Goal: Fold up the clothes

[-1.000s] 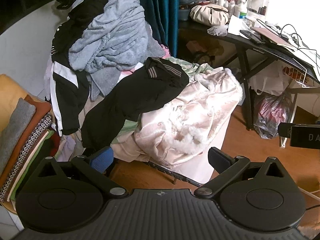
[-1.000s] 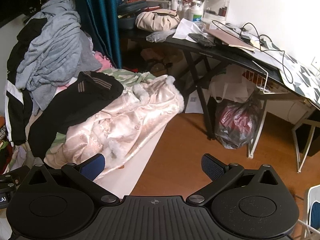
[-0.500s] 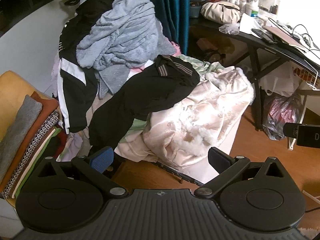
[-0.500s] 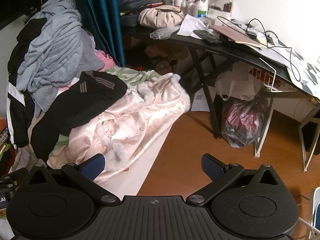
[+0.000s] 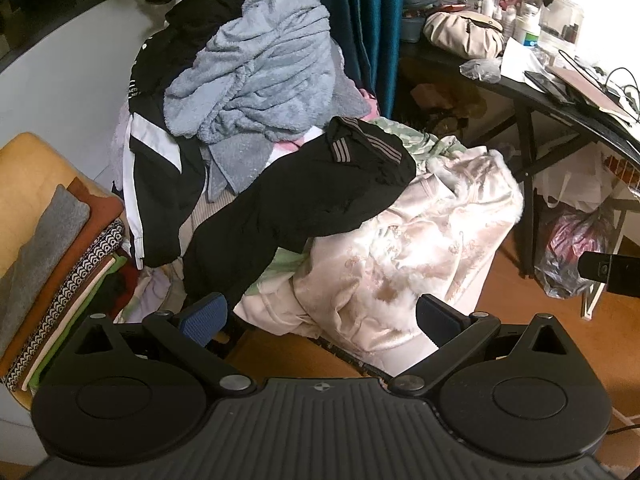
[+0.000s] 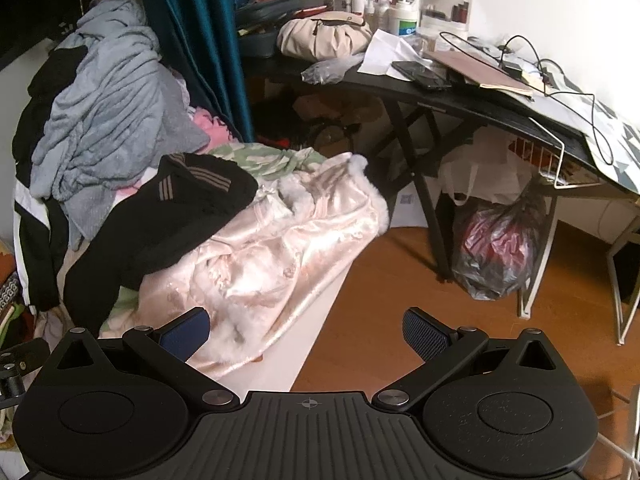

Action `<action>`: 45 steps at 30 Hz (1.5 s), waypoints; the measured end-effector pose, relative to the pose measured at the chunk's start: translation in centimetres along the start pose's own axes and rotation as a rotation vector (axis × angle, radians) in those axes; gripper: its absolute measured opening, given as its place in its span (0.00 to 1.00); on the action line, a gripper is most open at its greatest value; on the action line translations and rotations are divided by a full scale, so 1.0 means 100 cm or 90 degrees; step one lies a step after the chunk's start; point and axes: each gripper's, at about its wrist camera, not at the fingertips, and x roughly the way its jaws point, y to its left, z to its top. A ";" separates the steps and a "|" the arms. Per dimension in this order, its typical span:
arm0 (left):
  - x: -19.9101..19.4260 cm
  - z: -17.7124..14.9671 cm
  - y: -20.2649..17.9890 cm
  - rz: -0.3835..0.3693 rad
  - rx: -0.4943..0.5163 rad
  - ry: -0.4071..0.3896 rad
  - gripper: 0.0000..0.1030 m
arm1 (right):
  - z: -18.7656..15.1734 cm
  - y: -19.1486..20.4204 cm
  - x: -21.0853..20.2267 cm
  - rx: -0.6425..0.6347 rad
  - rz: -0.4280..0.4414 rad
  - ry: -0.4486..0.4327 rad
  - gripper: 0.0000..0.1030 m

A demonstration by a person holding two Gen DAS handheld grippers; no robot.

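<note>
A heap of unfolded clothes lies ahead: a black garment with striped trim (image 5: 312, 200) (image 6: 172, 220) draped over a pale pink satin fur-trimmed robe (image 5: 404, 248) (image 6: 280, 256), with a grey fleece (image 5: 260, 76) (image 6: 100, 120) and a black-and-white jacket (image 5: 156, 184) behind. My left gripper (image 5: 320, 316) is open and empty, just short of the robe's lower edge. My right gripper (image 6: 306, 332) is open and empty, near the robe's front corner.
A stack of folded clothes (image 5: 60, 264) sits on a yellow surface at left. A cluttered black desk (image 6: 460, 100) stands at right, with a plastic bag (image 6: 496, 248) beneath it on the wood floor. A teal curtain (image 6: 192, 40) hangs behind the heap.
Both grippers have moved closer to the clothes heap, which now looks larger and nearer in both views. Both stay open and empty.
</note>
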 end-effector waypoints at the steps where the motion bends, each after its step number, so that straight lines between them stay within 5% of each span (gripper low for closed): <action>1: 0.001 0.001 0.000 0.003 -0.002 0.002 0.99 | 0.002 0.000 0.001 0.001 0.003 -0.001 0.99; 21: 0.019 0.027 0.003 -0.007 -0.070 0.021 0.99 | 0.035 -0.009 0.024 0.002 0.025 -0.004 0.99; 32: 0.022 0.039 -0.017 -0.009 -0.016 0.020 0.99 | 0.041 -0.024 0.034 0.039 0.021 0.008 0.99; 45: 0.017 0.037 -0.008 0.004 -0.042 0.014 0.99 | 0.041 -0.023 0.033 0.045 0.038 0.007 0.99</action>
